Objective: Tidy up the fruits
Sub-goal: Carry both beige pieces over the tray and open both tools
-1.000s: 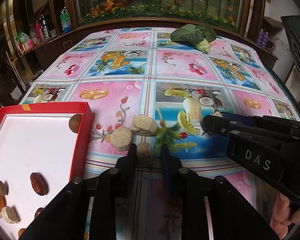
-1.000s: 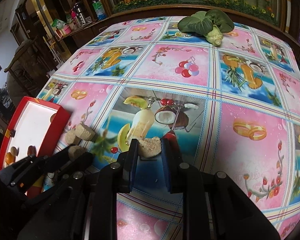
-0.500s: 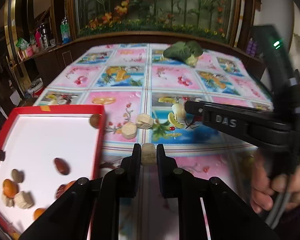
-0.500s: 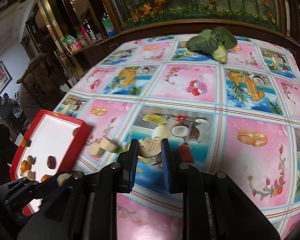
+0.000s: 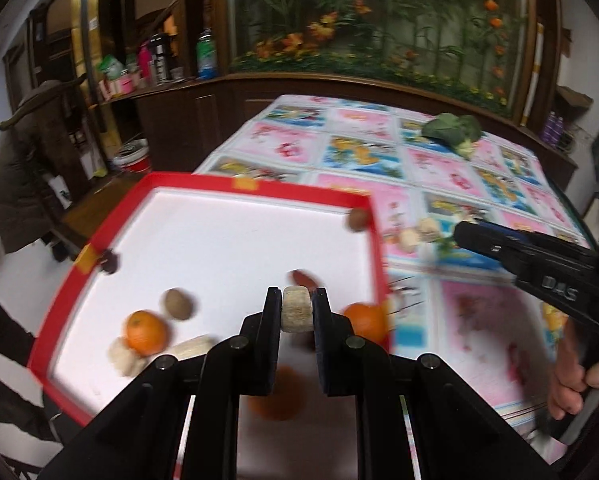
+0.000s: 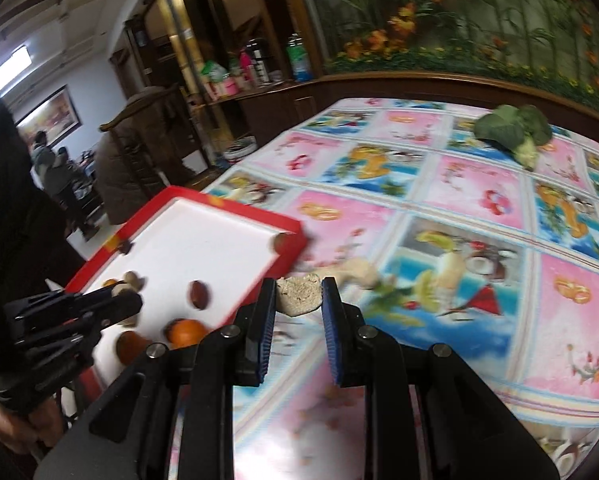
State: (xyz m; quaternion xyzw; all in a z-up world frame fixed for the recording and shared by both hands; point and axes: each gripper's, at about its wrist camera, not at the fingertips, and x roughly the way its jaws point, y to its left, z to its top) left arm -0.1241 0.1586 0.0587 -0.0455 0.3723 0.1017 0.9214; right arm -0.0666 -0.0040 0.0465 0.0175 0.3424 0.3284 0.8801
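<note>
My left gripper [image 5: 296, 307] is shut on a beige fruit chunk [image 5: 296, 313] and hangs over the red tray [image 5: 215, 188] with its white floor. In the tray lie two oranges [image 5: 145, 330], brown fruits [image 5: 177, 304], a red date [image 5: 303, 279] and beige chunks [image 5: 125, 358]. My right gripper [image 6: 298, 289] is shut on a second beige chunk [image 6: 299, 294], just right of the tray's [image 6: 227, 210] near corner, above the tablecloth. Two more beige chunks [image 5: 417, 234] lie on the cloth beside the tray.
The fruit-print tablecloth [image 6: 459, 208] covers the table. A green leafy vegetable [image 6: 515, 130] lies at the far side. A wooden cabinet [image 5: 187, 120] with bottles stands behind the table, and a chair with a coat [image 6: 131, 160] at the left.
Both grippers have lifted and swung left with their chunks. The left one has gone from the cloth beside the tray to over the tray; the right one has come up to the tray's corner.
</note>
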